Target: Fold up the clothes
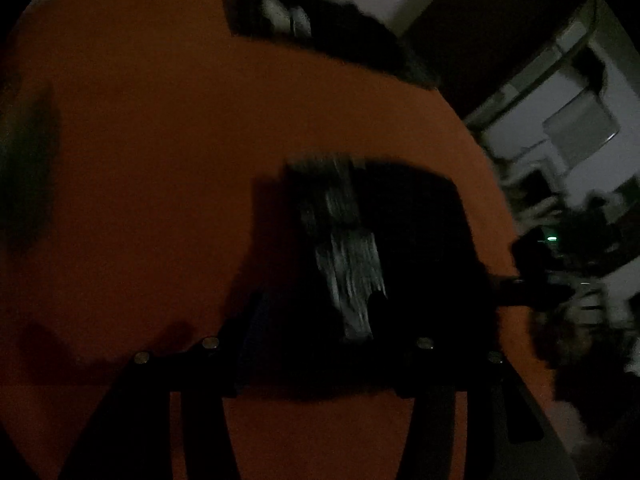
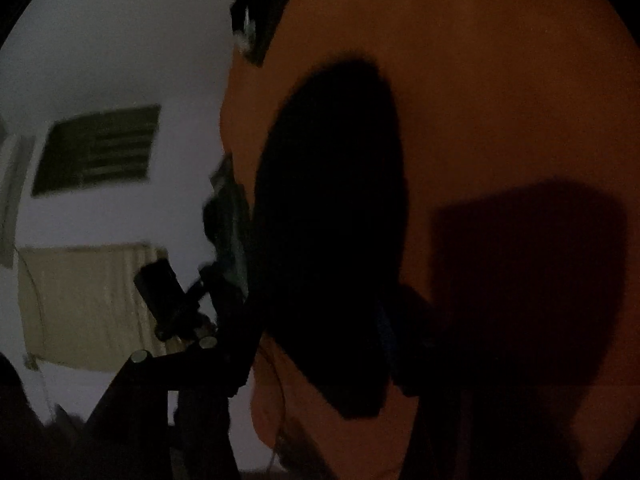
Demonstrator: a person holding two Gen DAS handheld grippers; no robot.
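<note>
on the orange table (image 1: 140, 160) a folded black garment (image 1: 380, 240) lies between both half-spread claws, neither gripping it; folding seems finished, so next comes setting it aside.

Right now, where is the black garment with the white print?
In the left wrist view, the black garment with the white print lies on the orange surface, right of centre.

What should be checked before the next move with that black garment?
1. Light: not ok, dim and blurred.
2. Garment lies on the orange surface: ok.
3. Garment fully folded: cannot tell.
4. Left gripper jaws pressing on the garment: cannot tell.
5. Right gripper jaws pressing on the garment: cannot tell.
6. Far garment lies apart, out of the way: ok.
</note>
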